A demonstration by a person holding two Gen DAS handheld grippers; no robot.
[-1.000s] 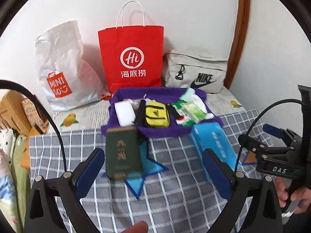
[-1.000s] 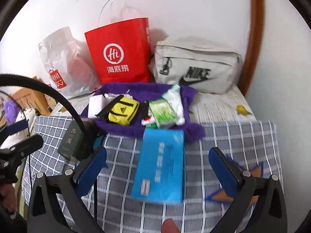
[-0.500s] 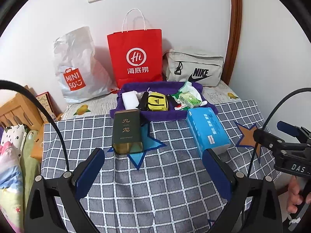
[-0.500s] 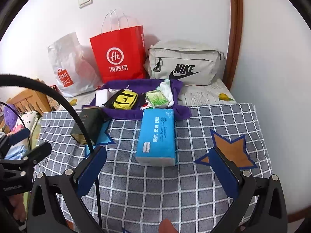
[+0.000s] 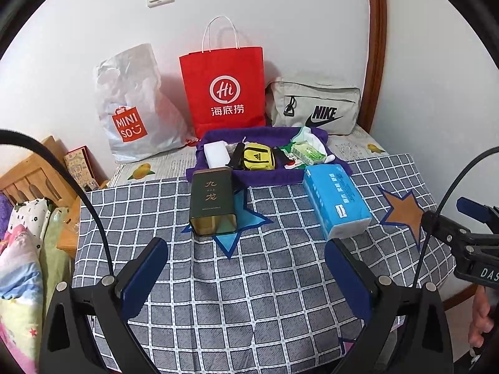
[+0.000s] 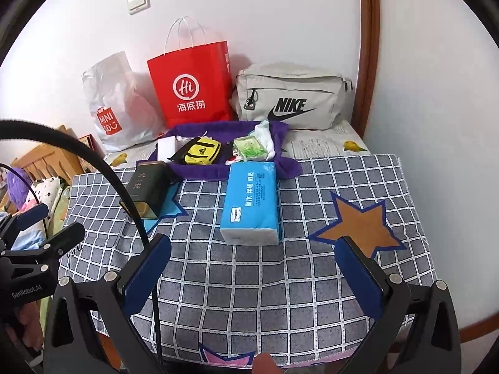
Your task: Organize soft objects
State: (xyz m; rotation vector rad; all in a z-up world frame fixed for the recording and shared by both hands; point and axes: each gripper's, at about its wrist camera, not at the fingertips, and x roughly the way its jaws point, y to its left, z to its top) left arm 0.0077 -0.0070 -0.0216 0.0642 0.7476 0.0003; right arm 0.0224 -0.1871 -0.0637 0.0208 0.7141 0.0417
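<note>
— OK, claw status, both sides?
— Left claw (image 5: 246,265) spread wide, nothing btwn the pads, hovering over the checked cloth (image 5: 249,296) on the desk. Right claw (image 6: 254,263) same: wide apart, empty, touching nothing.
— And the soft stuff?
— Blue tissue pack (image 6: 251,201) lies flat on the cloth, far end touching the purple tray (image 5: 218,171). Yellow pouch (image 5: 259,159) and green wipes pack (image 5: 307,152) sit inside the tray. Dark green tin (image 5: 212,204) lies just in front of the tray's left end.
</note>
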